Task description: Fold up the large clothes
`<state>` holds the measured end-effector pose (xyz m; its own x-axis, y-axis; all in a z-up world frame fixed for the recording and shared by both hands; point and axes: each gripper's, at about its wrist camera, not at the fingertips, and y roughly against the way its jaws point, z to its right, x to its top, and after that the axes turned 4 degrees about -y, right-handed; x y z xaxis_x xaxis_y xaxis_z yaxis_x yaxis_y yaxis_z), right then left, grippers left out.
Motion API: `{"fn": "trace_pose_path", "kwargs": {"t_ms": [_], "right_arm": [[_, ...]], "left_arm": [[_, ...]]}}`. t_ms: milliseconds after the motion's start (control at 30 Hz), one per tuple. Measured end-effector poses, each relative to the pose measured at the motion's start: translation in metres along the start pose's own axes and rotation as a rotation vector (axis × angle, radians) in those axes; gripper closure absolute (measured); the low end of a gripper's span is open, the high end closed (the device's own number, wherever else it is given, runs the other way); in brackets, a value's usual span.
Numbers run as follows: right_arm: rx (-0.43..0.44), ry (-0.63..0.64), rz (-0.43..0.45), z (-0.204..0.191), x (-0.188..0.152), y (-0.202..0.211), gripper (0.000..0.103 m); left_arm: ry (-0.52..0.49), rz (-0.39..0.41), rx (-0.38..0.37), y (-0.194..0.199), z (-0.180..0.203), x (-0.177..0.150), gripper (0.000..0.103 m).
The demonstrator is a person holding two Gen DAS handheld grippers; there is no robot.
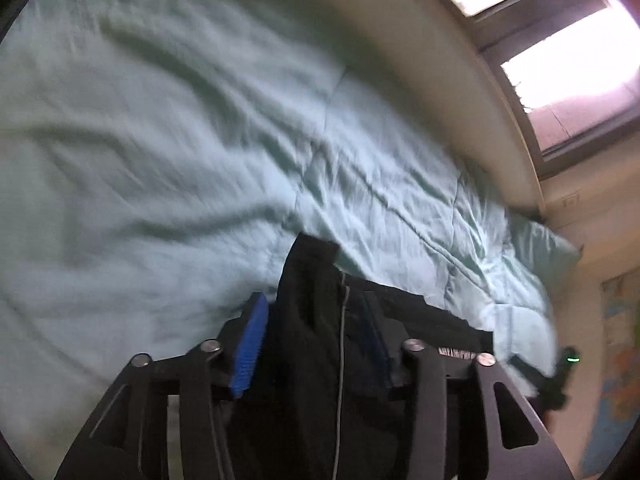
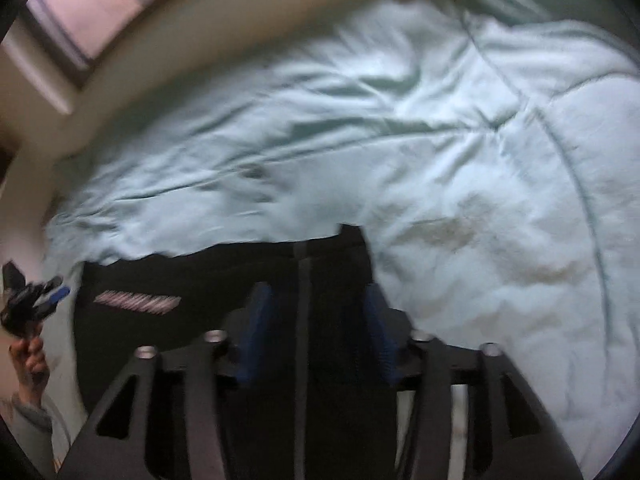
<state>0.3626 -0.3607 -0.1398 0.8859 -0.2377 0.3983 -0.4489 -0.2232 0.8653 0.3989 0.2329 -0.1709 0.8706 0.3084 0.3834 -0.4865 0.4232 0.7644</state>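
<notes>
A large black garment (image 1: 316, 280) with a pale printed label hangs between my two grippers above a bed. My left gripper (image 1: 316, 320) is shut on one bunched edge of it, the cloth filling the gap between the blue pads (image 1: 252, 344). My right gripper (image 2: 316, 312) is shut on the other edge of the black garment (image 2: 224, 276), which spreads out flat to the left with its label (image 2: 138, 302) showing. The left gripper also shows at the far left of the right wrist view (image 2: 36, 300), held by a hand. Both views are blurred.
A rumpled pale green quilt (image 1: 180, 140) covers the bed below. A cream headboard or wall (image 1: 440, 60) runs along its far side, with a bright window (image 1: 560, 60) beyond. A pillow (image 1: 548, 248) lies at the bed's far end.
</notes>
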Motion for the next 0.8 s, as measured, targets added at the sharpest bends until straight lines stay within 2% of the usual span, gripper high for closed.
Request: {"fn": "trace_pose_path", "kwargs": {"t_ms": [67, 133, 200, 233, 267, 333, 400, 433, 533, 633, 700, 733, 800], "right_arm": [[0.018, 0.055, 0.030, -0.023, -0.025, 0.030, 0.035], [0.027, 0.087, 0.018, -0.048, -0.048, 0.038, 0.035], [0.026, 0.113, -0.015, -0.072, -0.074, 0.032, 0.035], [-0.011, 0.146, -0.032, -0.087, -0.090, 0.022, 0.035], [-0.059, 0.180, -0.046, -0.098, -0.103, 0.010, 0.035], [-0.116, 0.211, -0.074, -0.112, -0.123, -0.013, 0.035], [-0.169, 0.226, -0.110, -0.117, -0.139, -0.043, 0.034], [-0.192, 0.229, -0.136, -0.117, -0.145, -0.058, 0.033], [-0.181, 0.176, -0.179, -0.107, -0.148, -0.076, 0.032], [-0.176, 0.188, -0.220, -0.110, -0.138, -0.068, 0.033], [-0.100, 0.164, -0.189, -0.110, -0.123, -0.050, 0.033], [-0.049, 0.151, -0.144, -0.112, -0.112, -0.038, 0.033], [-0.023, 0.136, -0.077, -0.116, -0.088, -0.032, 0.033]], "left_arm": [[-0.066, 0.024, 0.030, 0.021, 0.024, -0.013, 0.049], [-0.132, 0.019, 0.013, 0.030, 0.052, -0.037, 0.048], [-0.189, -0.035, -0.032, 0.019, 0.089, -0.072, 0.048], [-0.209, -0.055, -0.035, 0.013, 0.099, -0.085, 0.048], [-0.249, -0.083, -0.020, 0.002, 0.115, -0.108, 0.048], [-0.315, -0.128, 0.093, -0.024, 0.135, -0.145, 0.048], [-0.287, -0.176, 0.169, -0.055, 0.132, -0.167, 0.048], [-0.261, -0.173, 0.184, -0.064, 0.124, -0.171, 0.047], [-0.183, -0.180, 0.187, -0.084, 0.110, -0.168, 0.046], [-0.206, -0.193, 0.194, -0.076, 0.121, -0.158, 0.048], [-0.238, -0.139, 0.130, -0.053, 0.132, -0.143, 0.048], [-0.249, -0.118, 0.114, -0.049, 0.136, -0.137, 0.047], [-0.246, -0.077, 0.109, -0.047, 0.143, -0.110, 0.047]]}}
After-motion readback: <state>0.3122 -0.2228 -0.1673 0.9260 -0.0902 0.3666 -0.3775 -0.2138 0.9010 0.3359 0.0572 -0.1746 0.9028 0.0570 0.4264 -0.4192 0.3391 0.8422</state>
